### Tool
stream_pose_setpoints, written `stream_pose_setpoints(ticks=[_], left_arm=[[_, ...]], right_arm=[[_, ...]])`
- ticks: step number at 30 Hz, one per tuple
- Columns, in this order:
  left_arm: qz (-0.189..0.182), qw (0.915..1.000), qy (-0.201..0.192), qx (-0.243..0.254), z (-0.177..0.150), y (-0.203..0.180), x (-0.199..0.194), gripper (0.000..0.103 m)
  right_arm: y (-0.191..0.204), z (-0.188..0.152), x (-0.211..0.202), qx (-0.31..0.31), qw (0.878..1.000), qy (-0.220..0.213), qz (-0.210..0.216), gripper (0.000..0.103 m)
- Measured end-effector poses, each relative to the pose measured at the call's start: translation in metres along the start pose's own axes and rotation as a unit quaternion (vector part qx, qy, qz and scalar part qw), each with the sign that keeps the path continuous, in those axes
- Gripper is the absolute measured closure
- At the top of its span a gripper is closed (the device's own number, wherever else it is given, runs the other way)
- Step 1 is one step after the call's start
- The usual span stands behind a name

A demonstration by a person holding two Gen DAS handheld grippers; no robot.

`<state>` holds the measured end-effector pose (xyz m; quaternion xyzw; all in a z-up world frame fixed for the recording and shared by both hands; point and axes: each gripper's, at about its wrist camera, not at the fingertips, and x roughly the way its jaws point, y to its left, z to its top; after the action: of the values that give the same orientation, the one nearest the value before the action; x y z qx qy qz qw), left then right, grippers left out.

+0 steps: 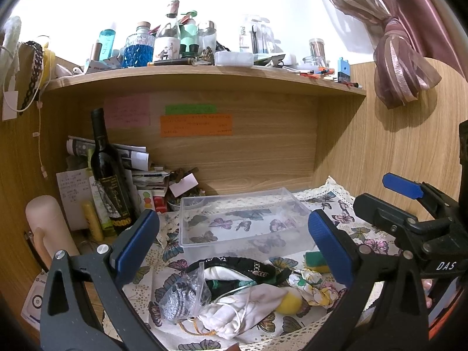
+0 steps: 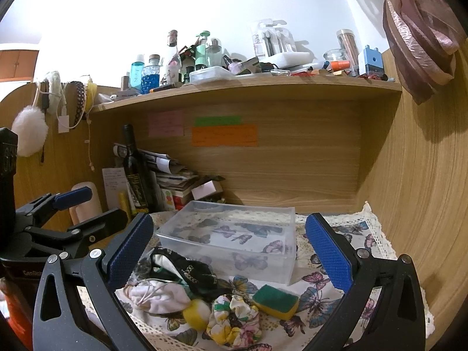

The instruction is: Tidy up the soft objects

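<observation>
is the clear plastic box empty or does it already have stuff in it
Empty. Through the clear plastic box only the butterfly cloth shows; the sponge, scrunchie and pouch lie outside, in front of it.

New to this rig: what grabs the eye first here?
The heap of soft things at the front of the butterfly cloth: a floral scrunchie, a yellow ball, a green-and-yellow sponge. Just behind sits an empty clear plastic box. Both tongs, left and right, hang open over them.
</observation>
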<state>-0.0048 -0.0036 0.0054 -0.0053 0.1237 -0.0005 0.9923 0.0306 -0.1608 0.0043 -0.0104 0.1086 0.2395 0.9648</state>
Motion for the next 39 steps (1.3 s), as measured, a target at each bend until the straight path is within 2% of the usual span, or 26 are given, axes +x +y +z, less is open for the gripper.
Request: stream_pose_setpoints(ticks=[18,20,21,23,25,29,36,39], left_arm=[[-0.007,0.9999,0.002,-0.010,-0.003,0.009,0.008,0.000],[-0.009,0.9997,0.010,-0.019,-0.004,0.015,0.012,0.006],[-0.009,0.9995,0.018,-0.024,-0.004,0.020,0.015,0.014],[-0.006,0.9990,0.032,-0.030,-0.007,0.028,0.021,0.020],[-0.002,0.9982,0.047,-0.039,-0.010,0.039,0.028,0.021],[0.009,0.9953,0.082,-0.049,-0.023,0.059,0.041,0.031],[0.003,0.9844,0.164,-0.063,-0.061,0.077,0.068,0.037],[-0.008,0.9798,0.189,-0.065,-0.076,0.075,0.076,0.038]], right_arm=[[-0.003,-0.002,0.008,0.007,1.000,0.011,0.003,0.000],[-0.008,-0.004,0.012,0.014,1.000,0.017,0.004,0.000],[-0.010,-0.005,0.013,0.016,1.000,0.020,0.004,0.000],[-0.017,-0.007,0.017,0.019,0.999,0.029,0.001,0.001],[-0.024,-0.011,0.022,0.020,0.999,0.041,-0.005,0.006],[-0.037,-0.021,0.034,0.017,0.997,0.077,-0.015,0.016],[-0.055,-0.046,0.057,0.010,0.989,0.146,-0.019,0.027],[-0.058,-0.058,0.067,0.008,0.984,0.175,-0.015,0.027]])
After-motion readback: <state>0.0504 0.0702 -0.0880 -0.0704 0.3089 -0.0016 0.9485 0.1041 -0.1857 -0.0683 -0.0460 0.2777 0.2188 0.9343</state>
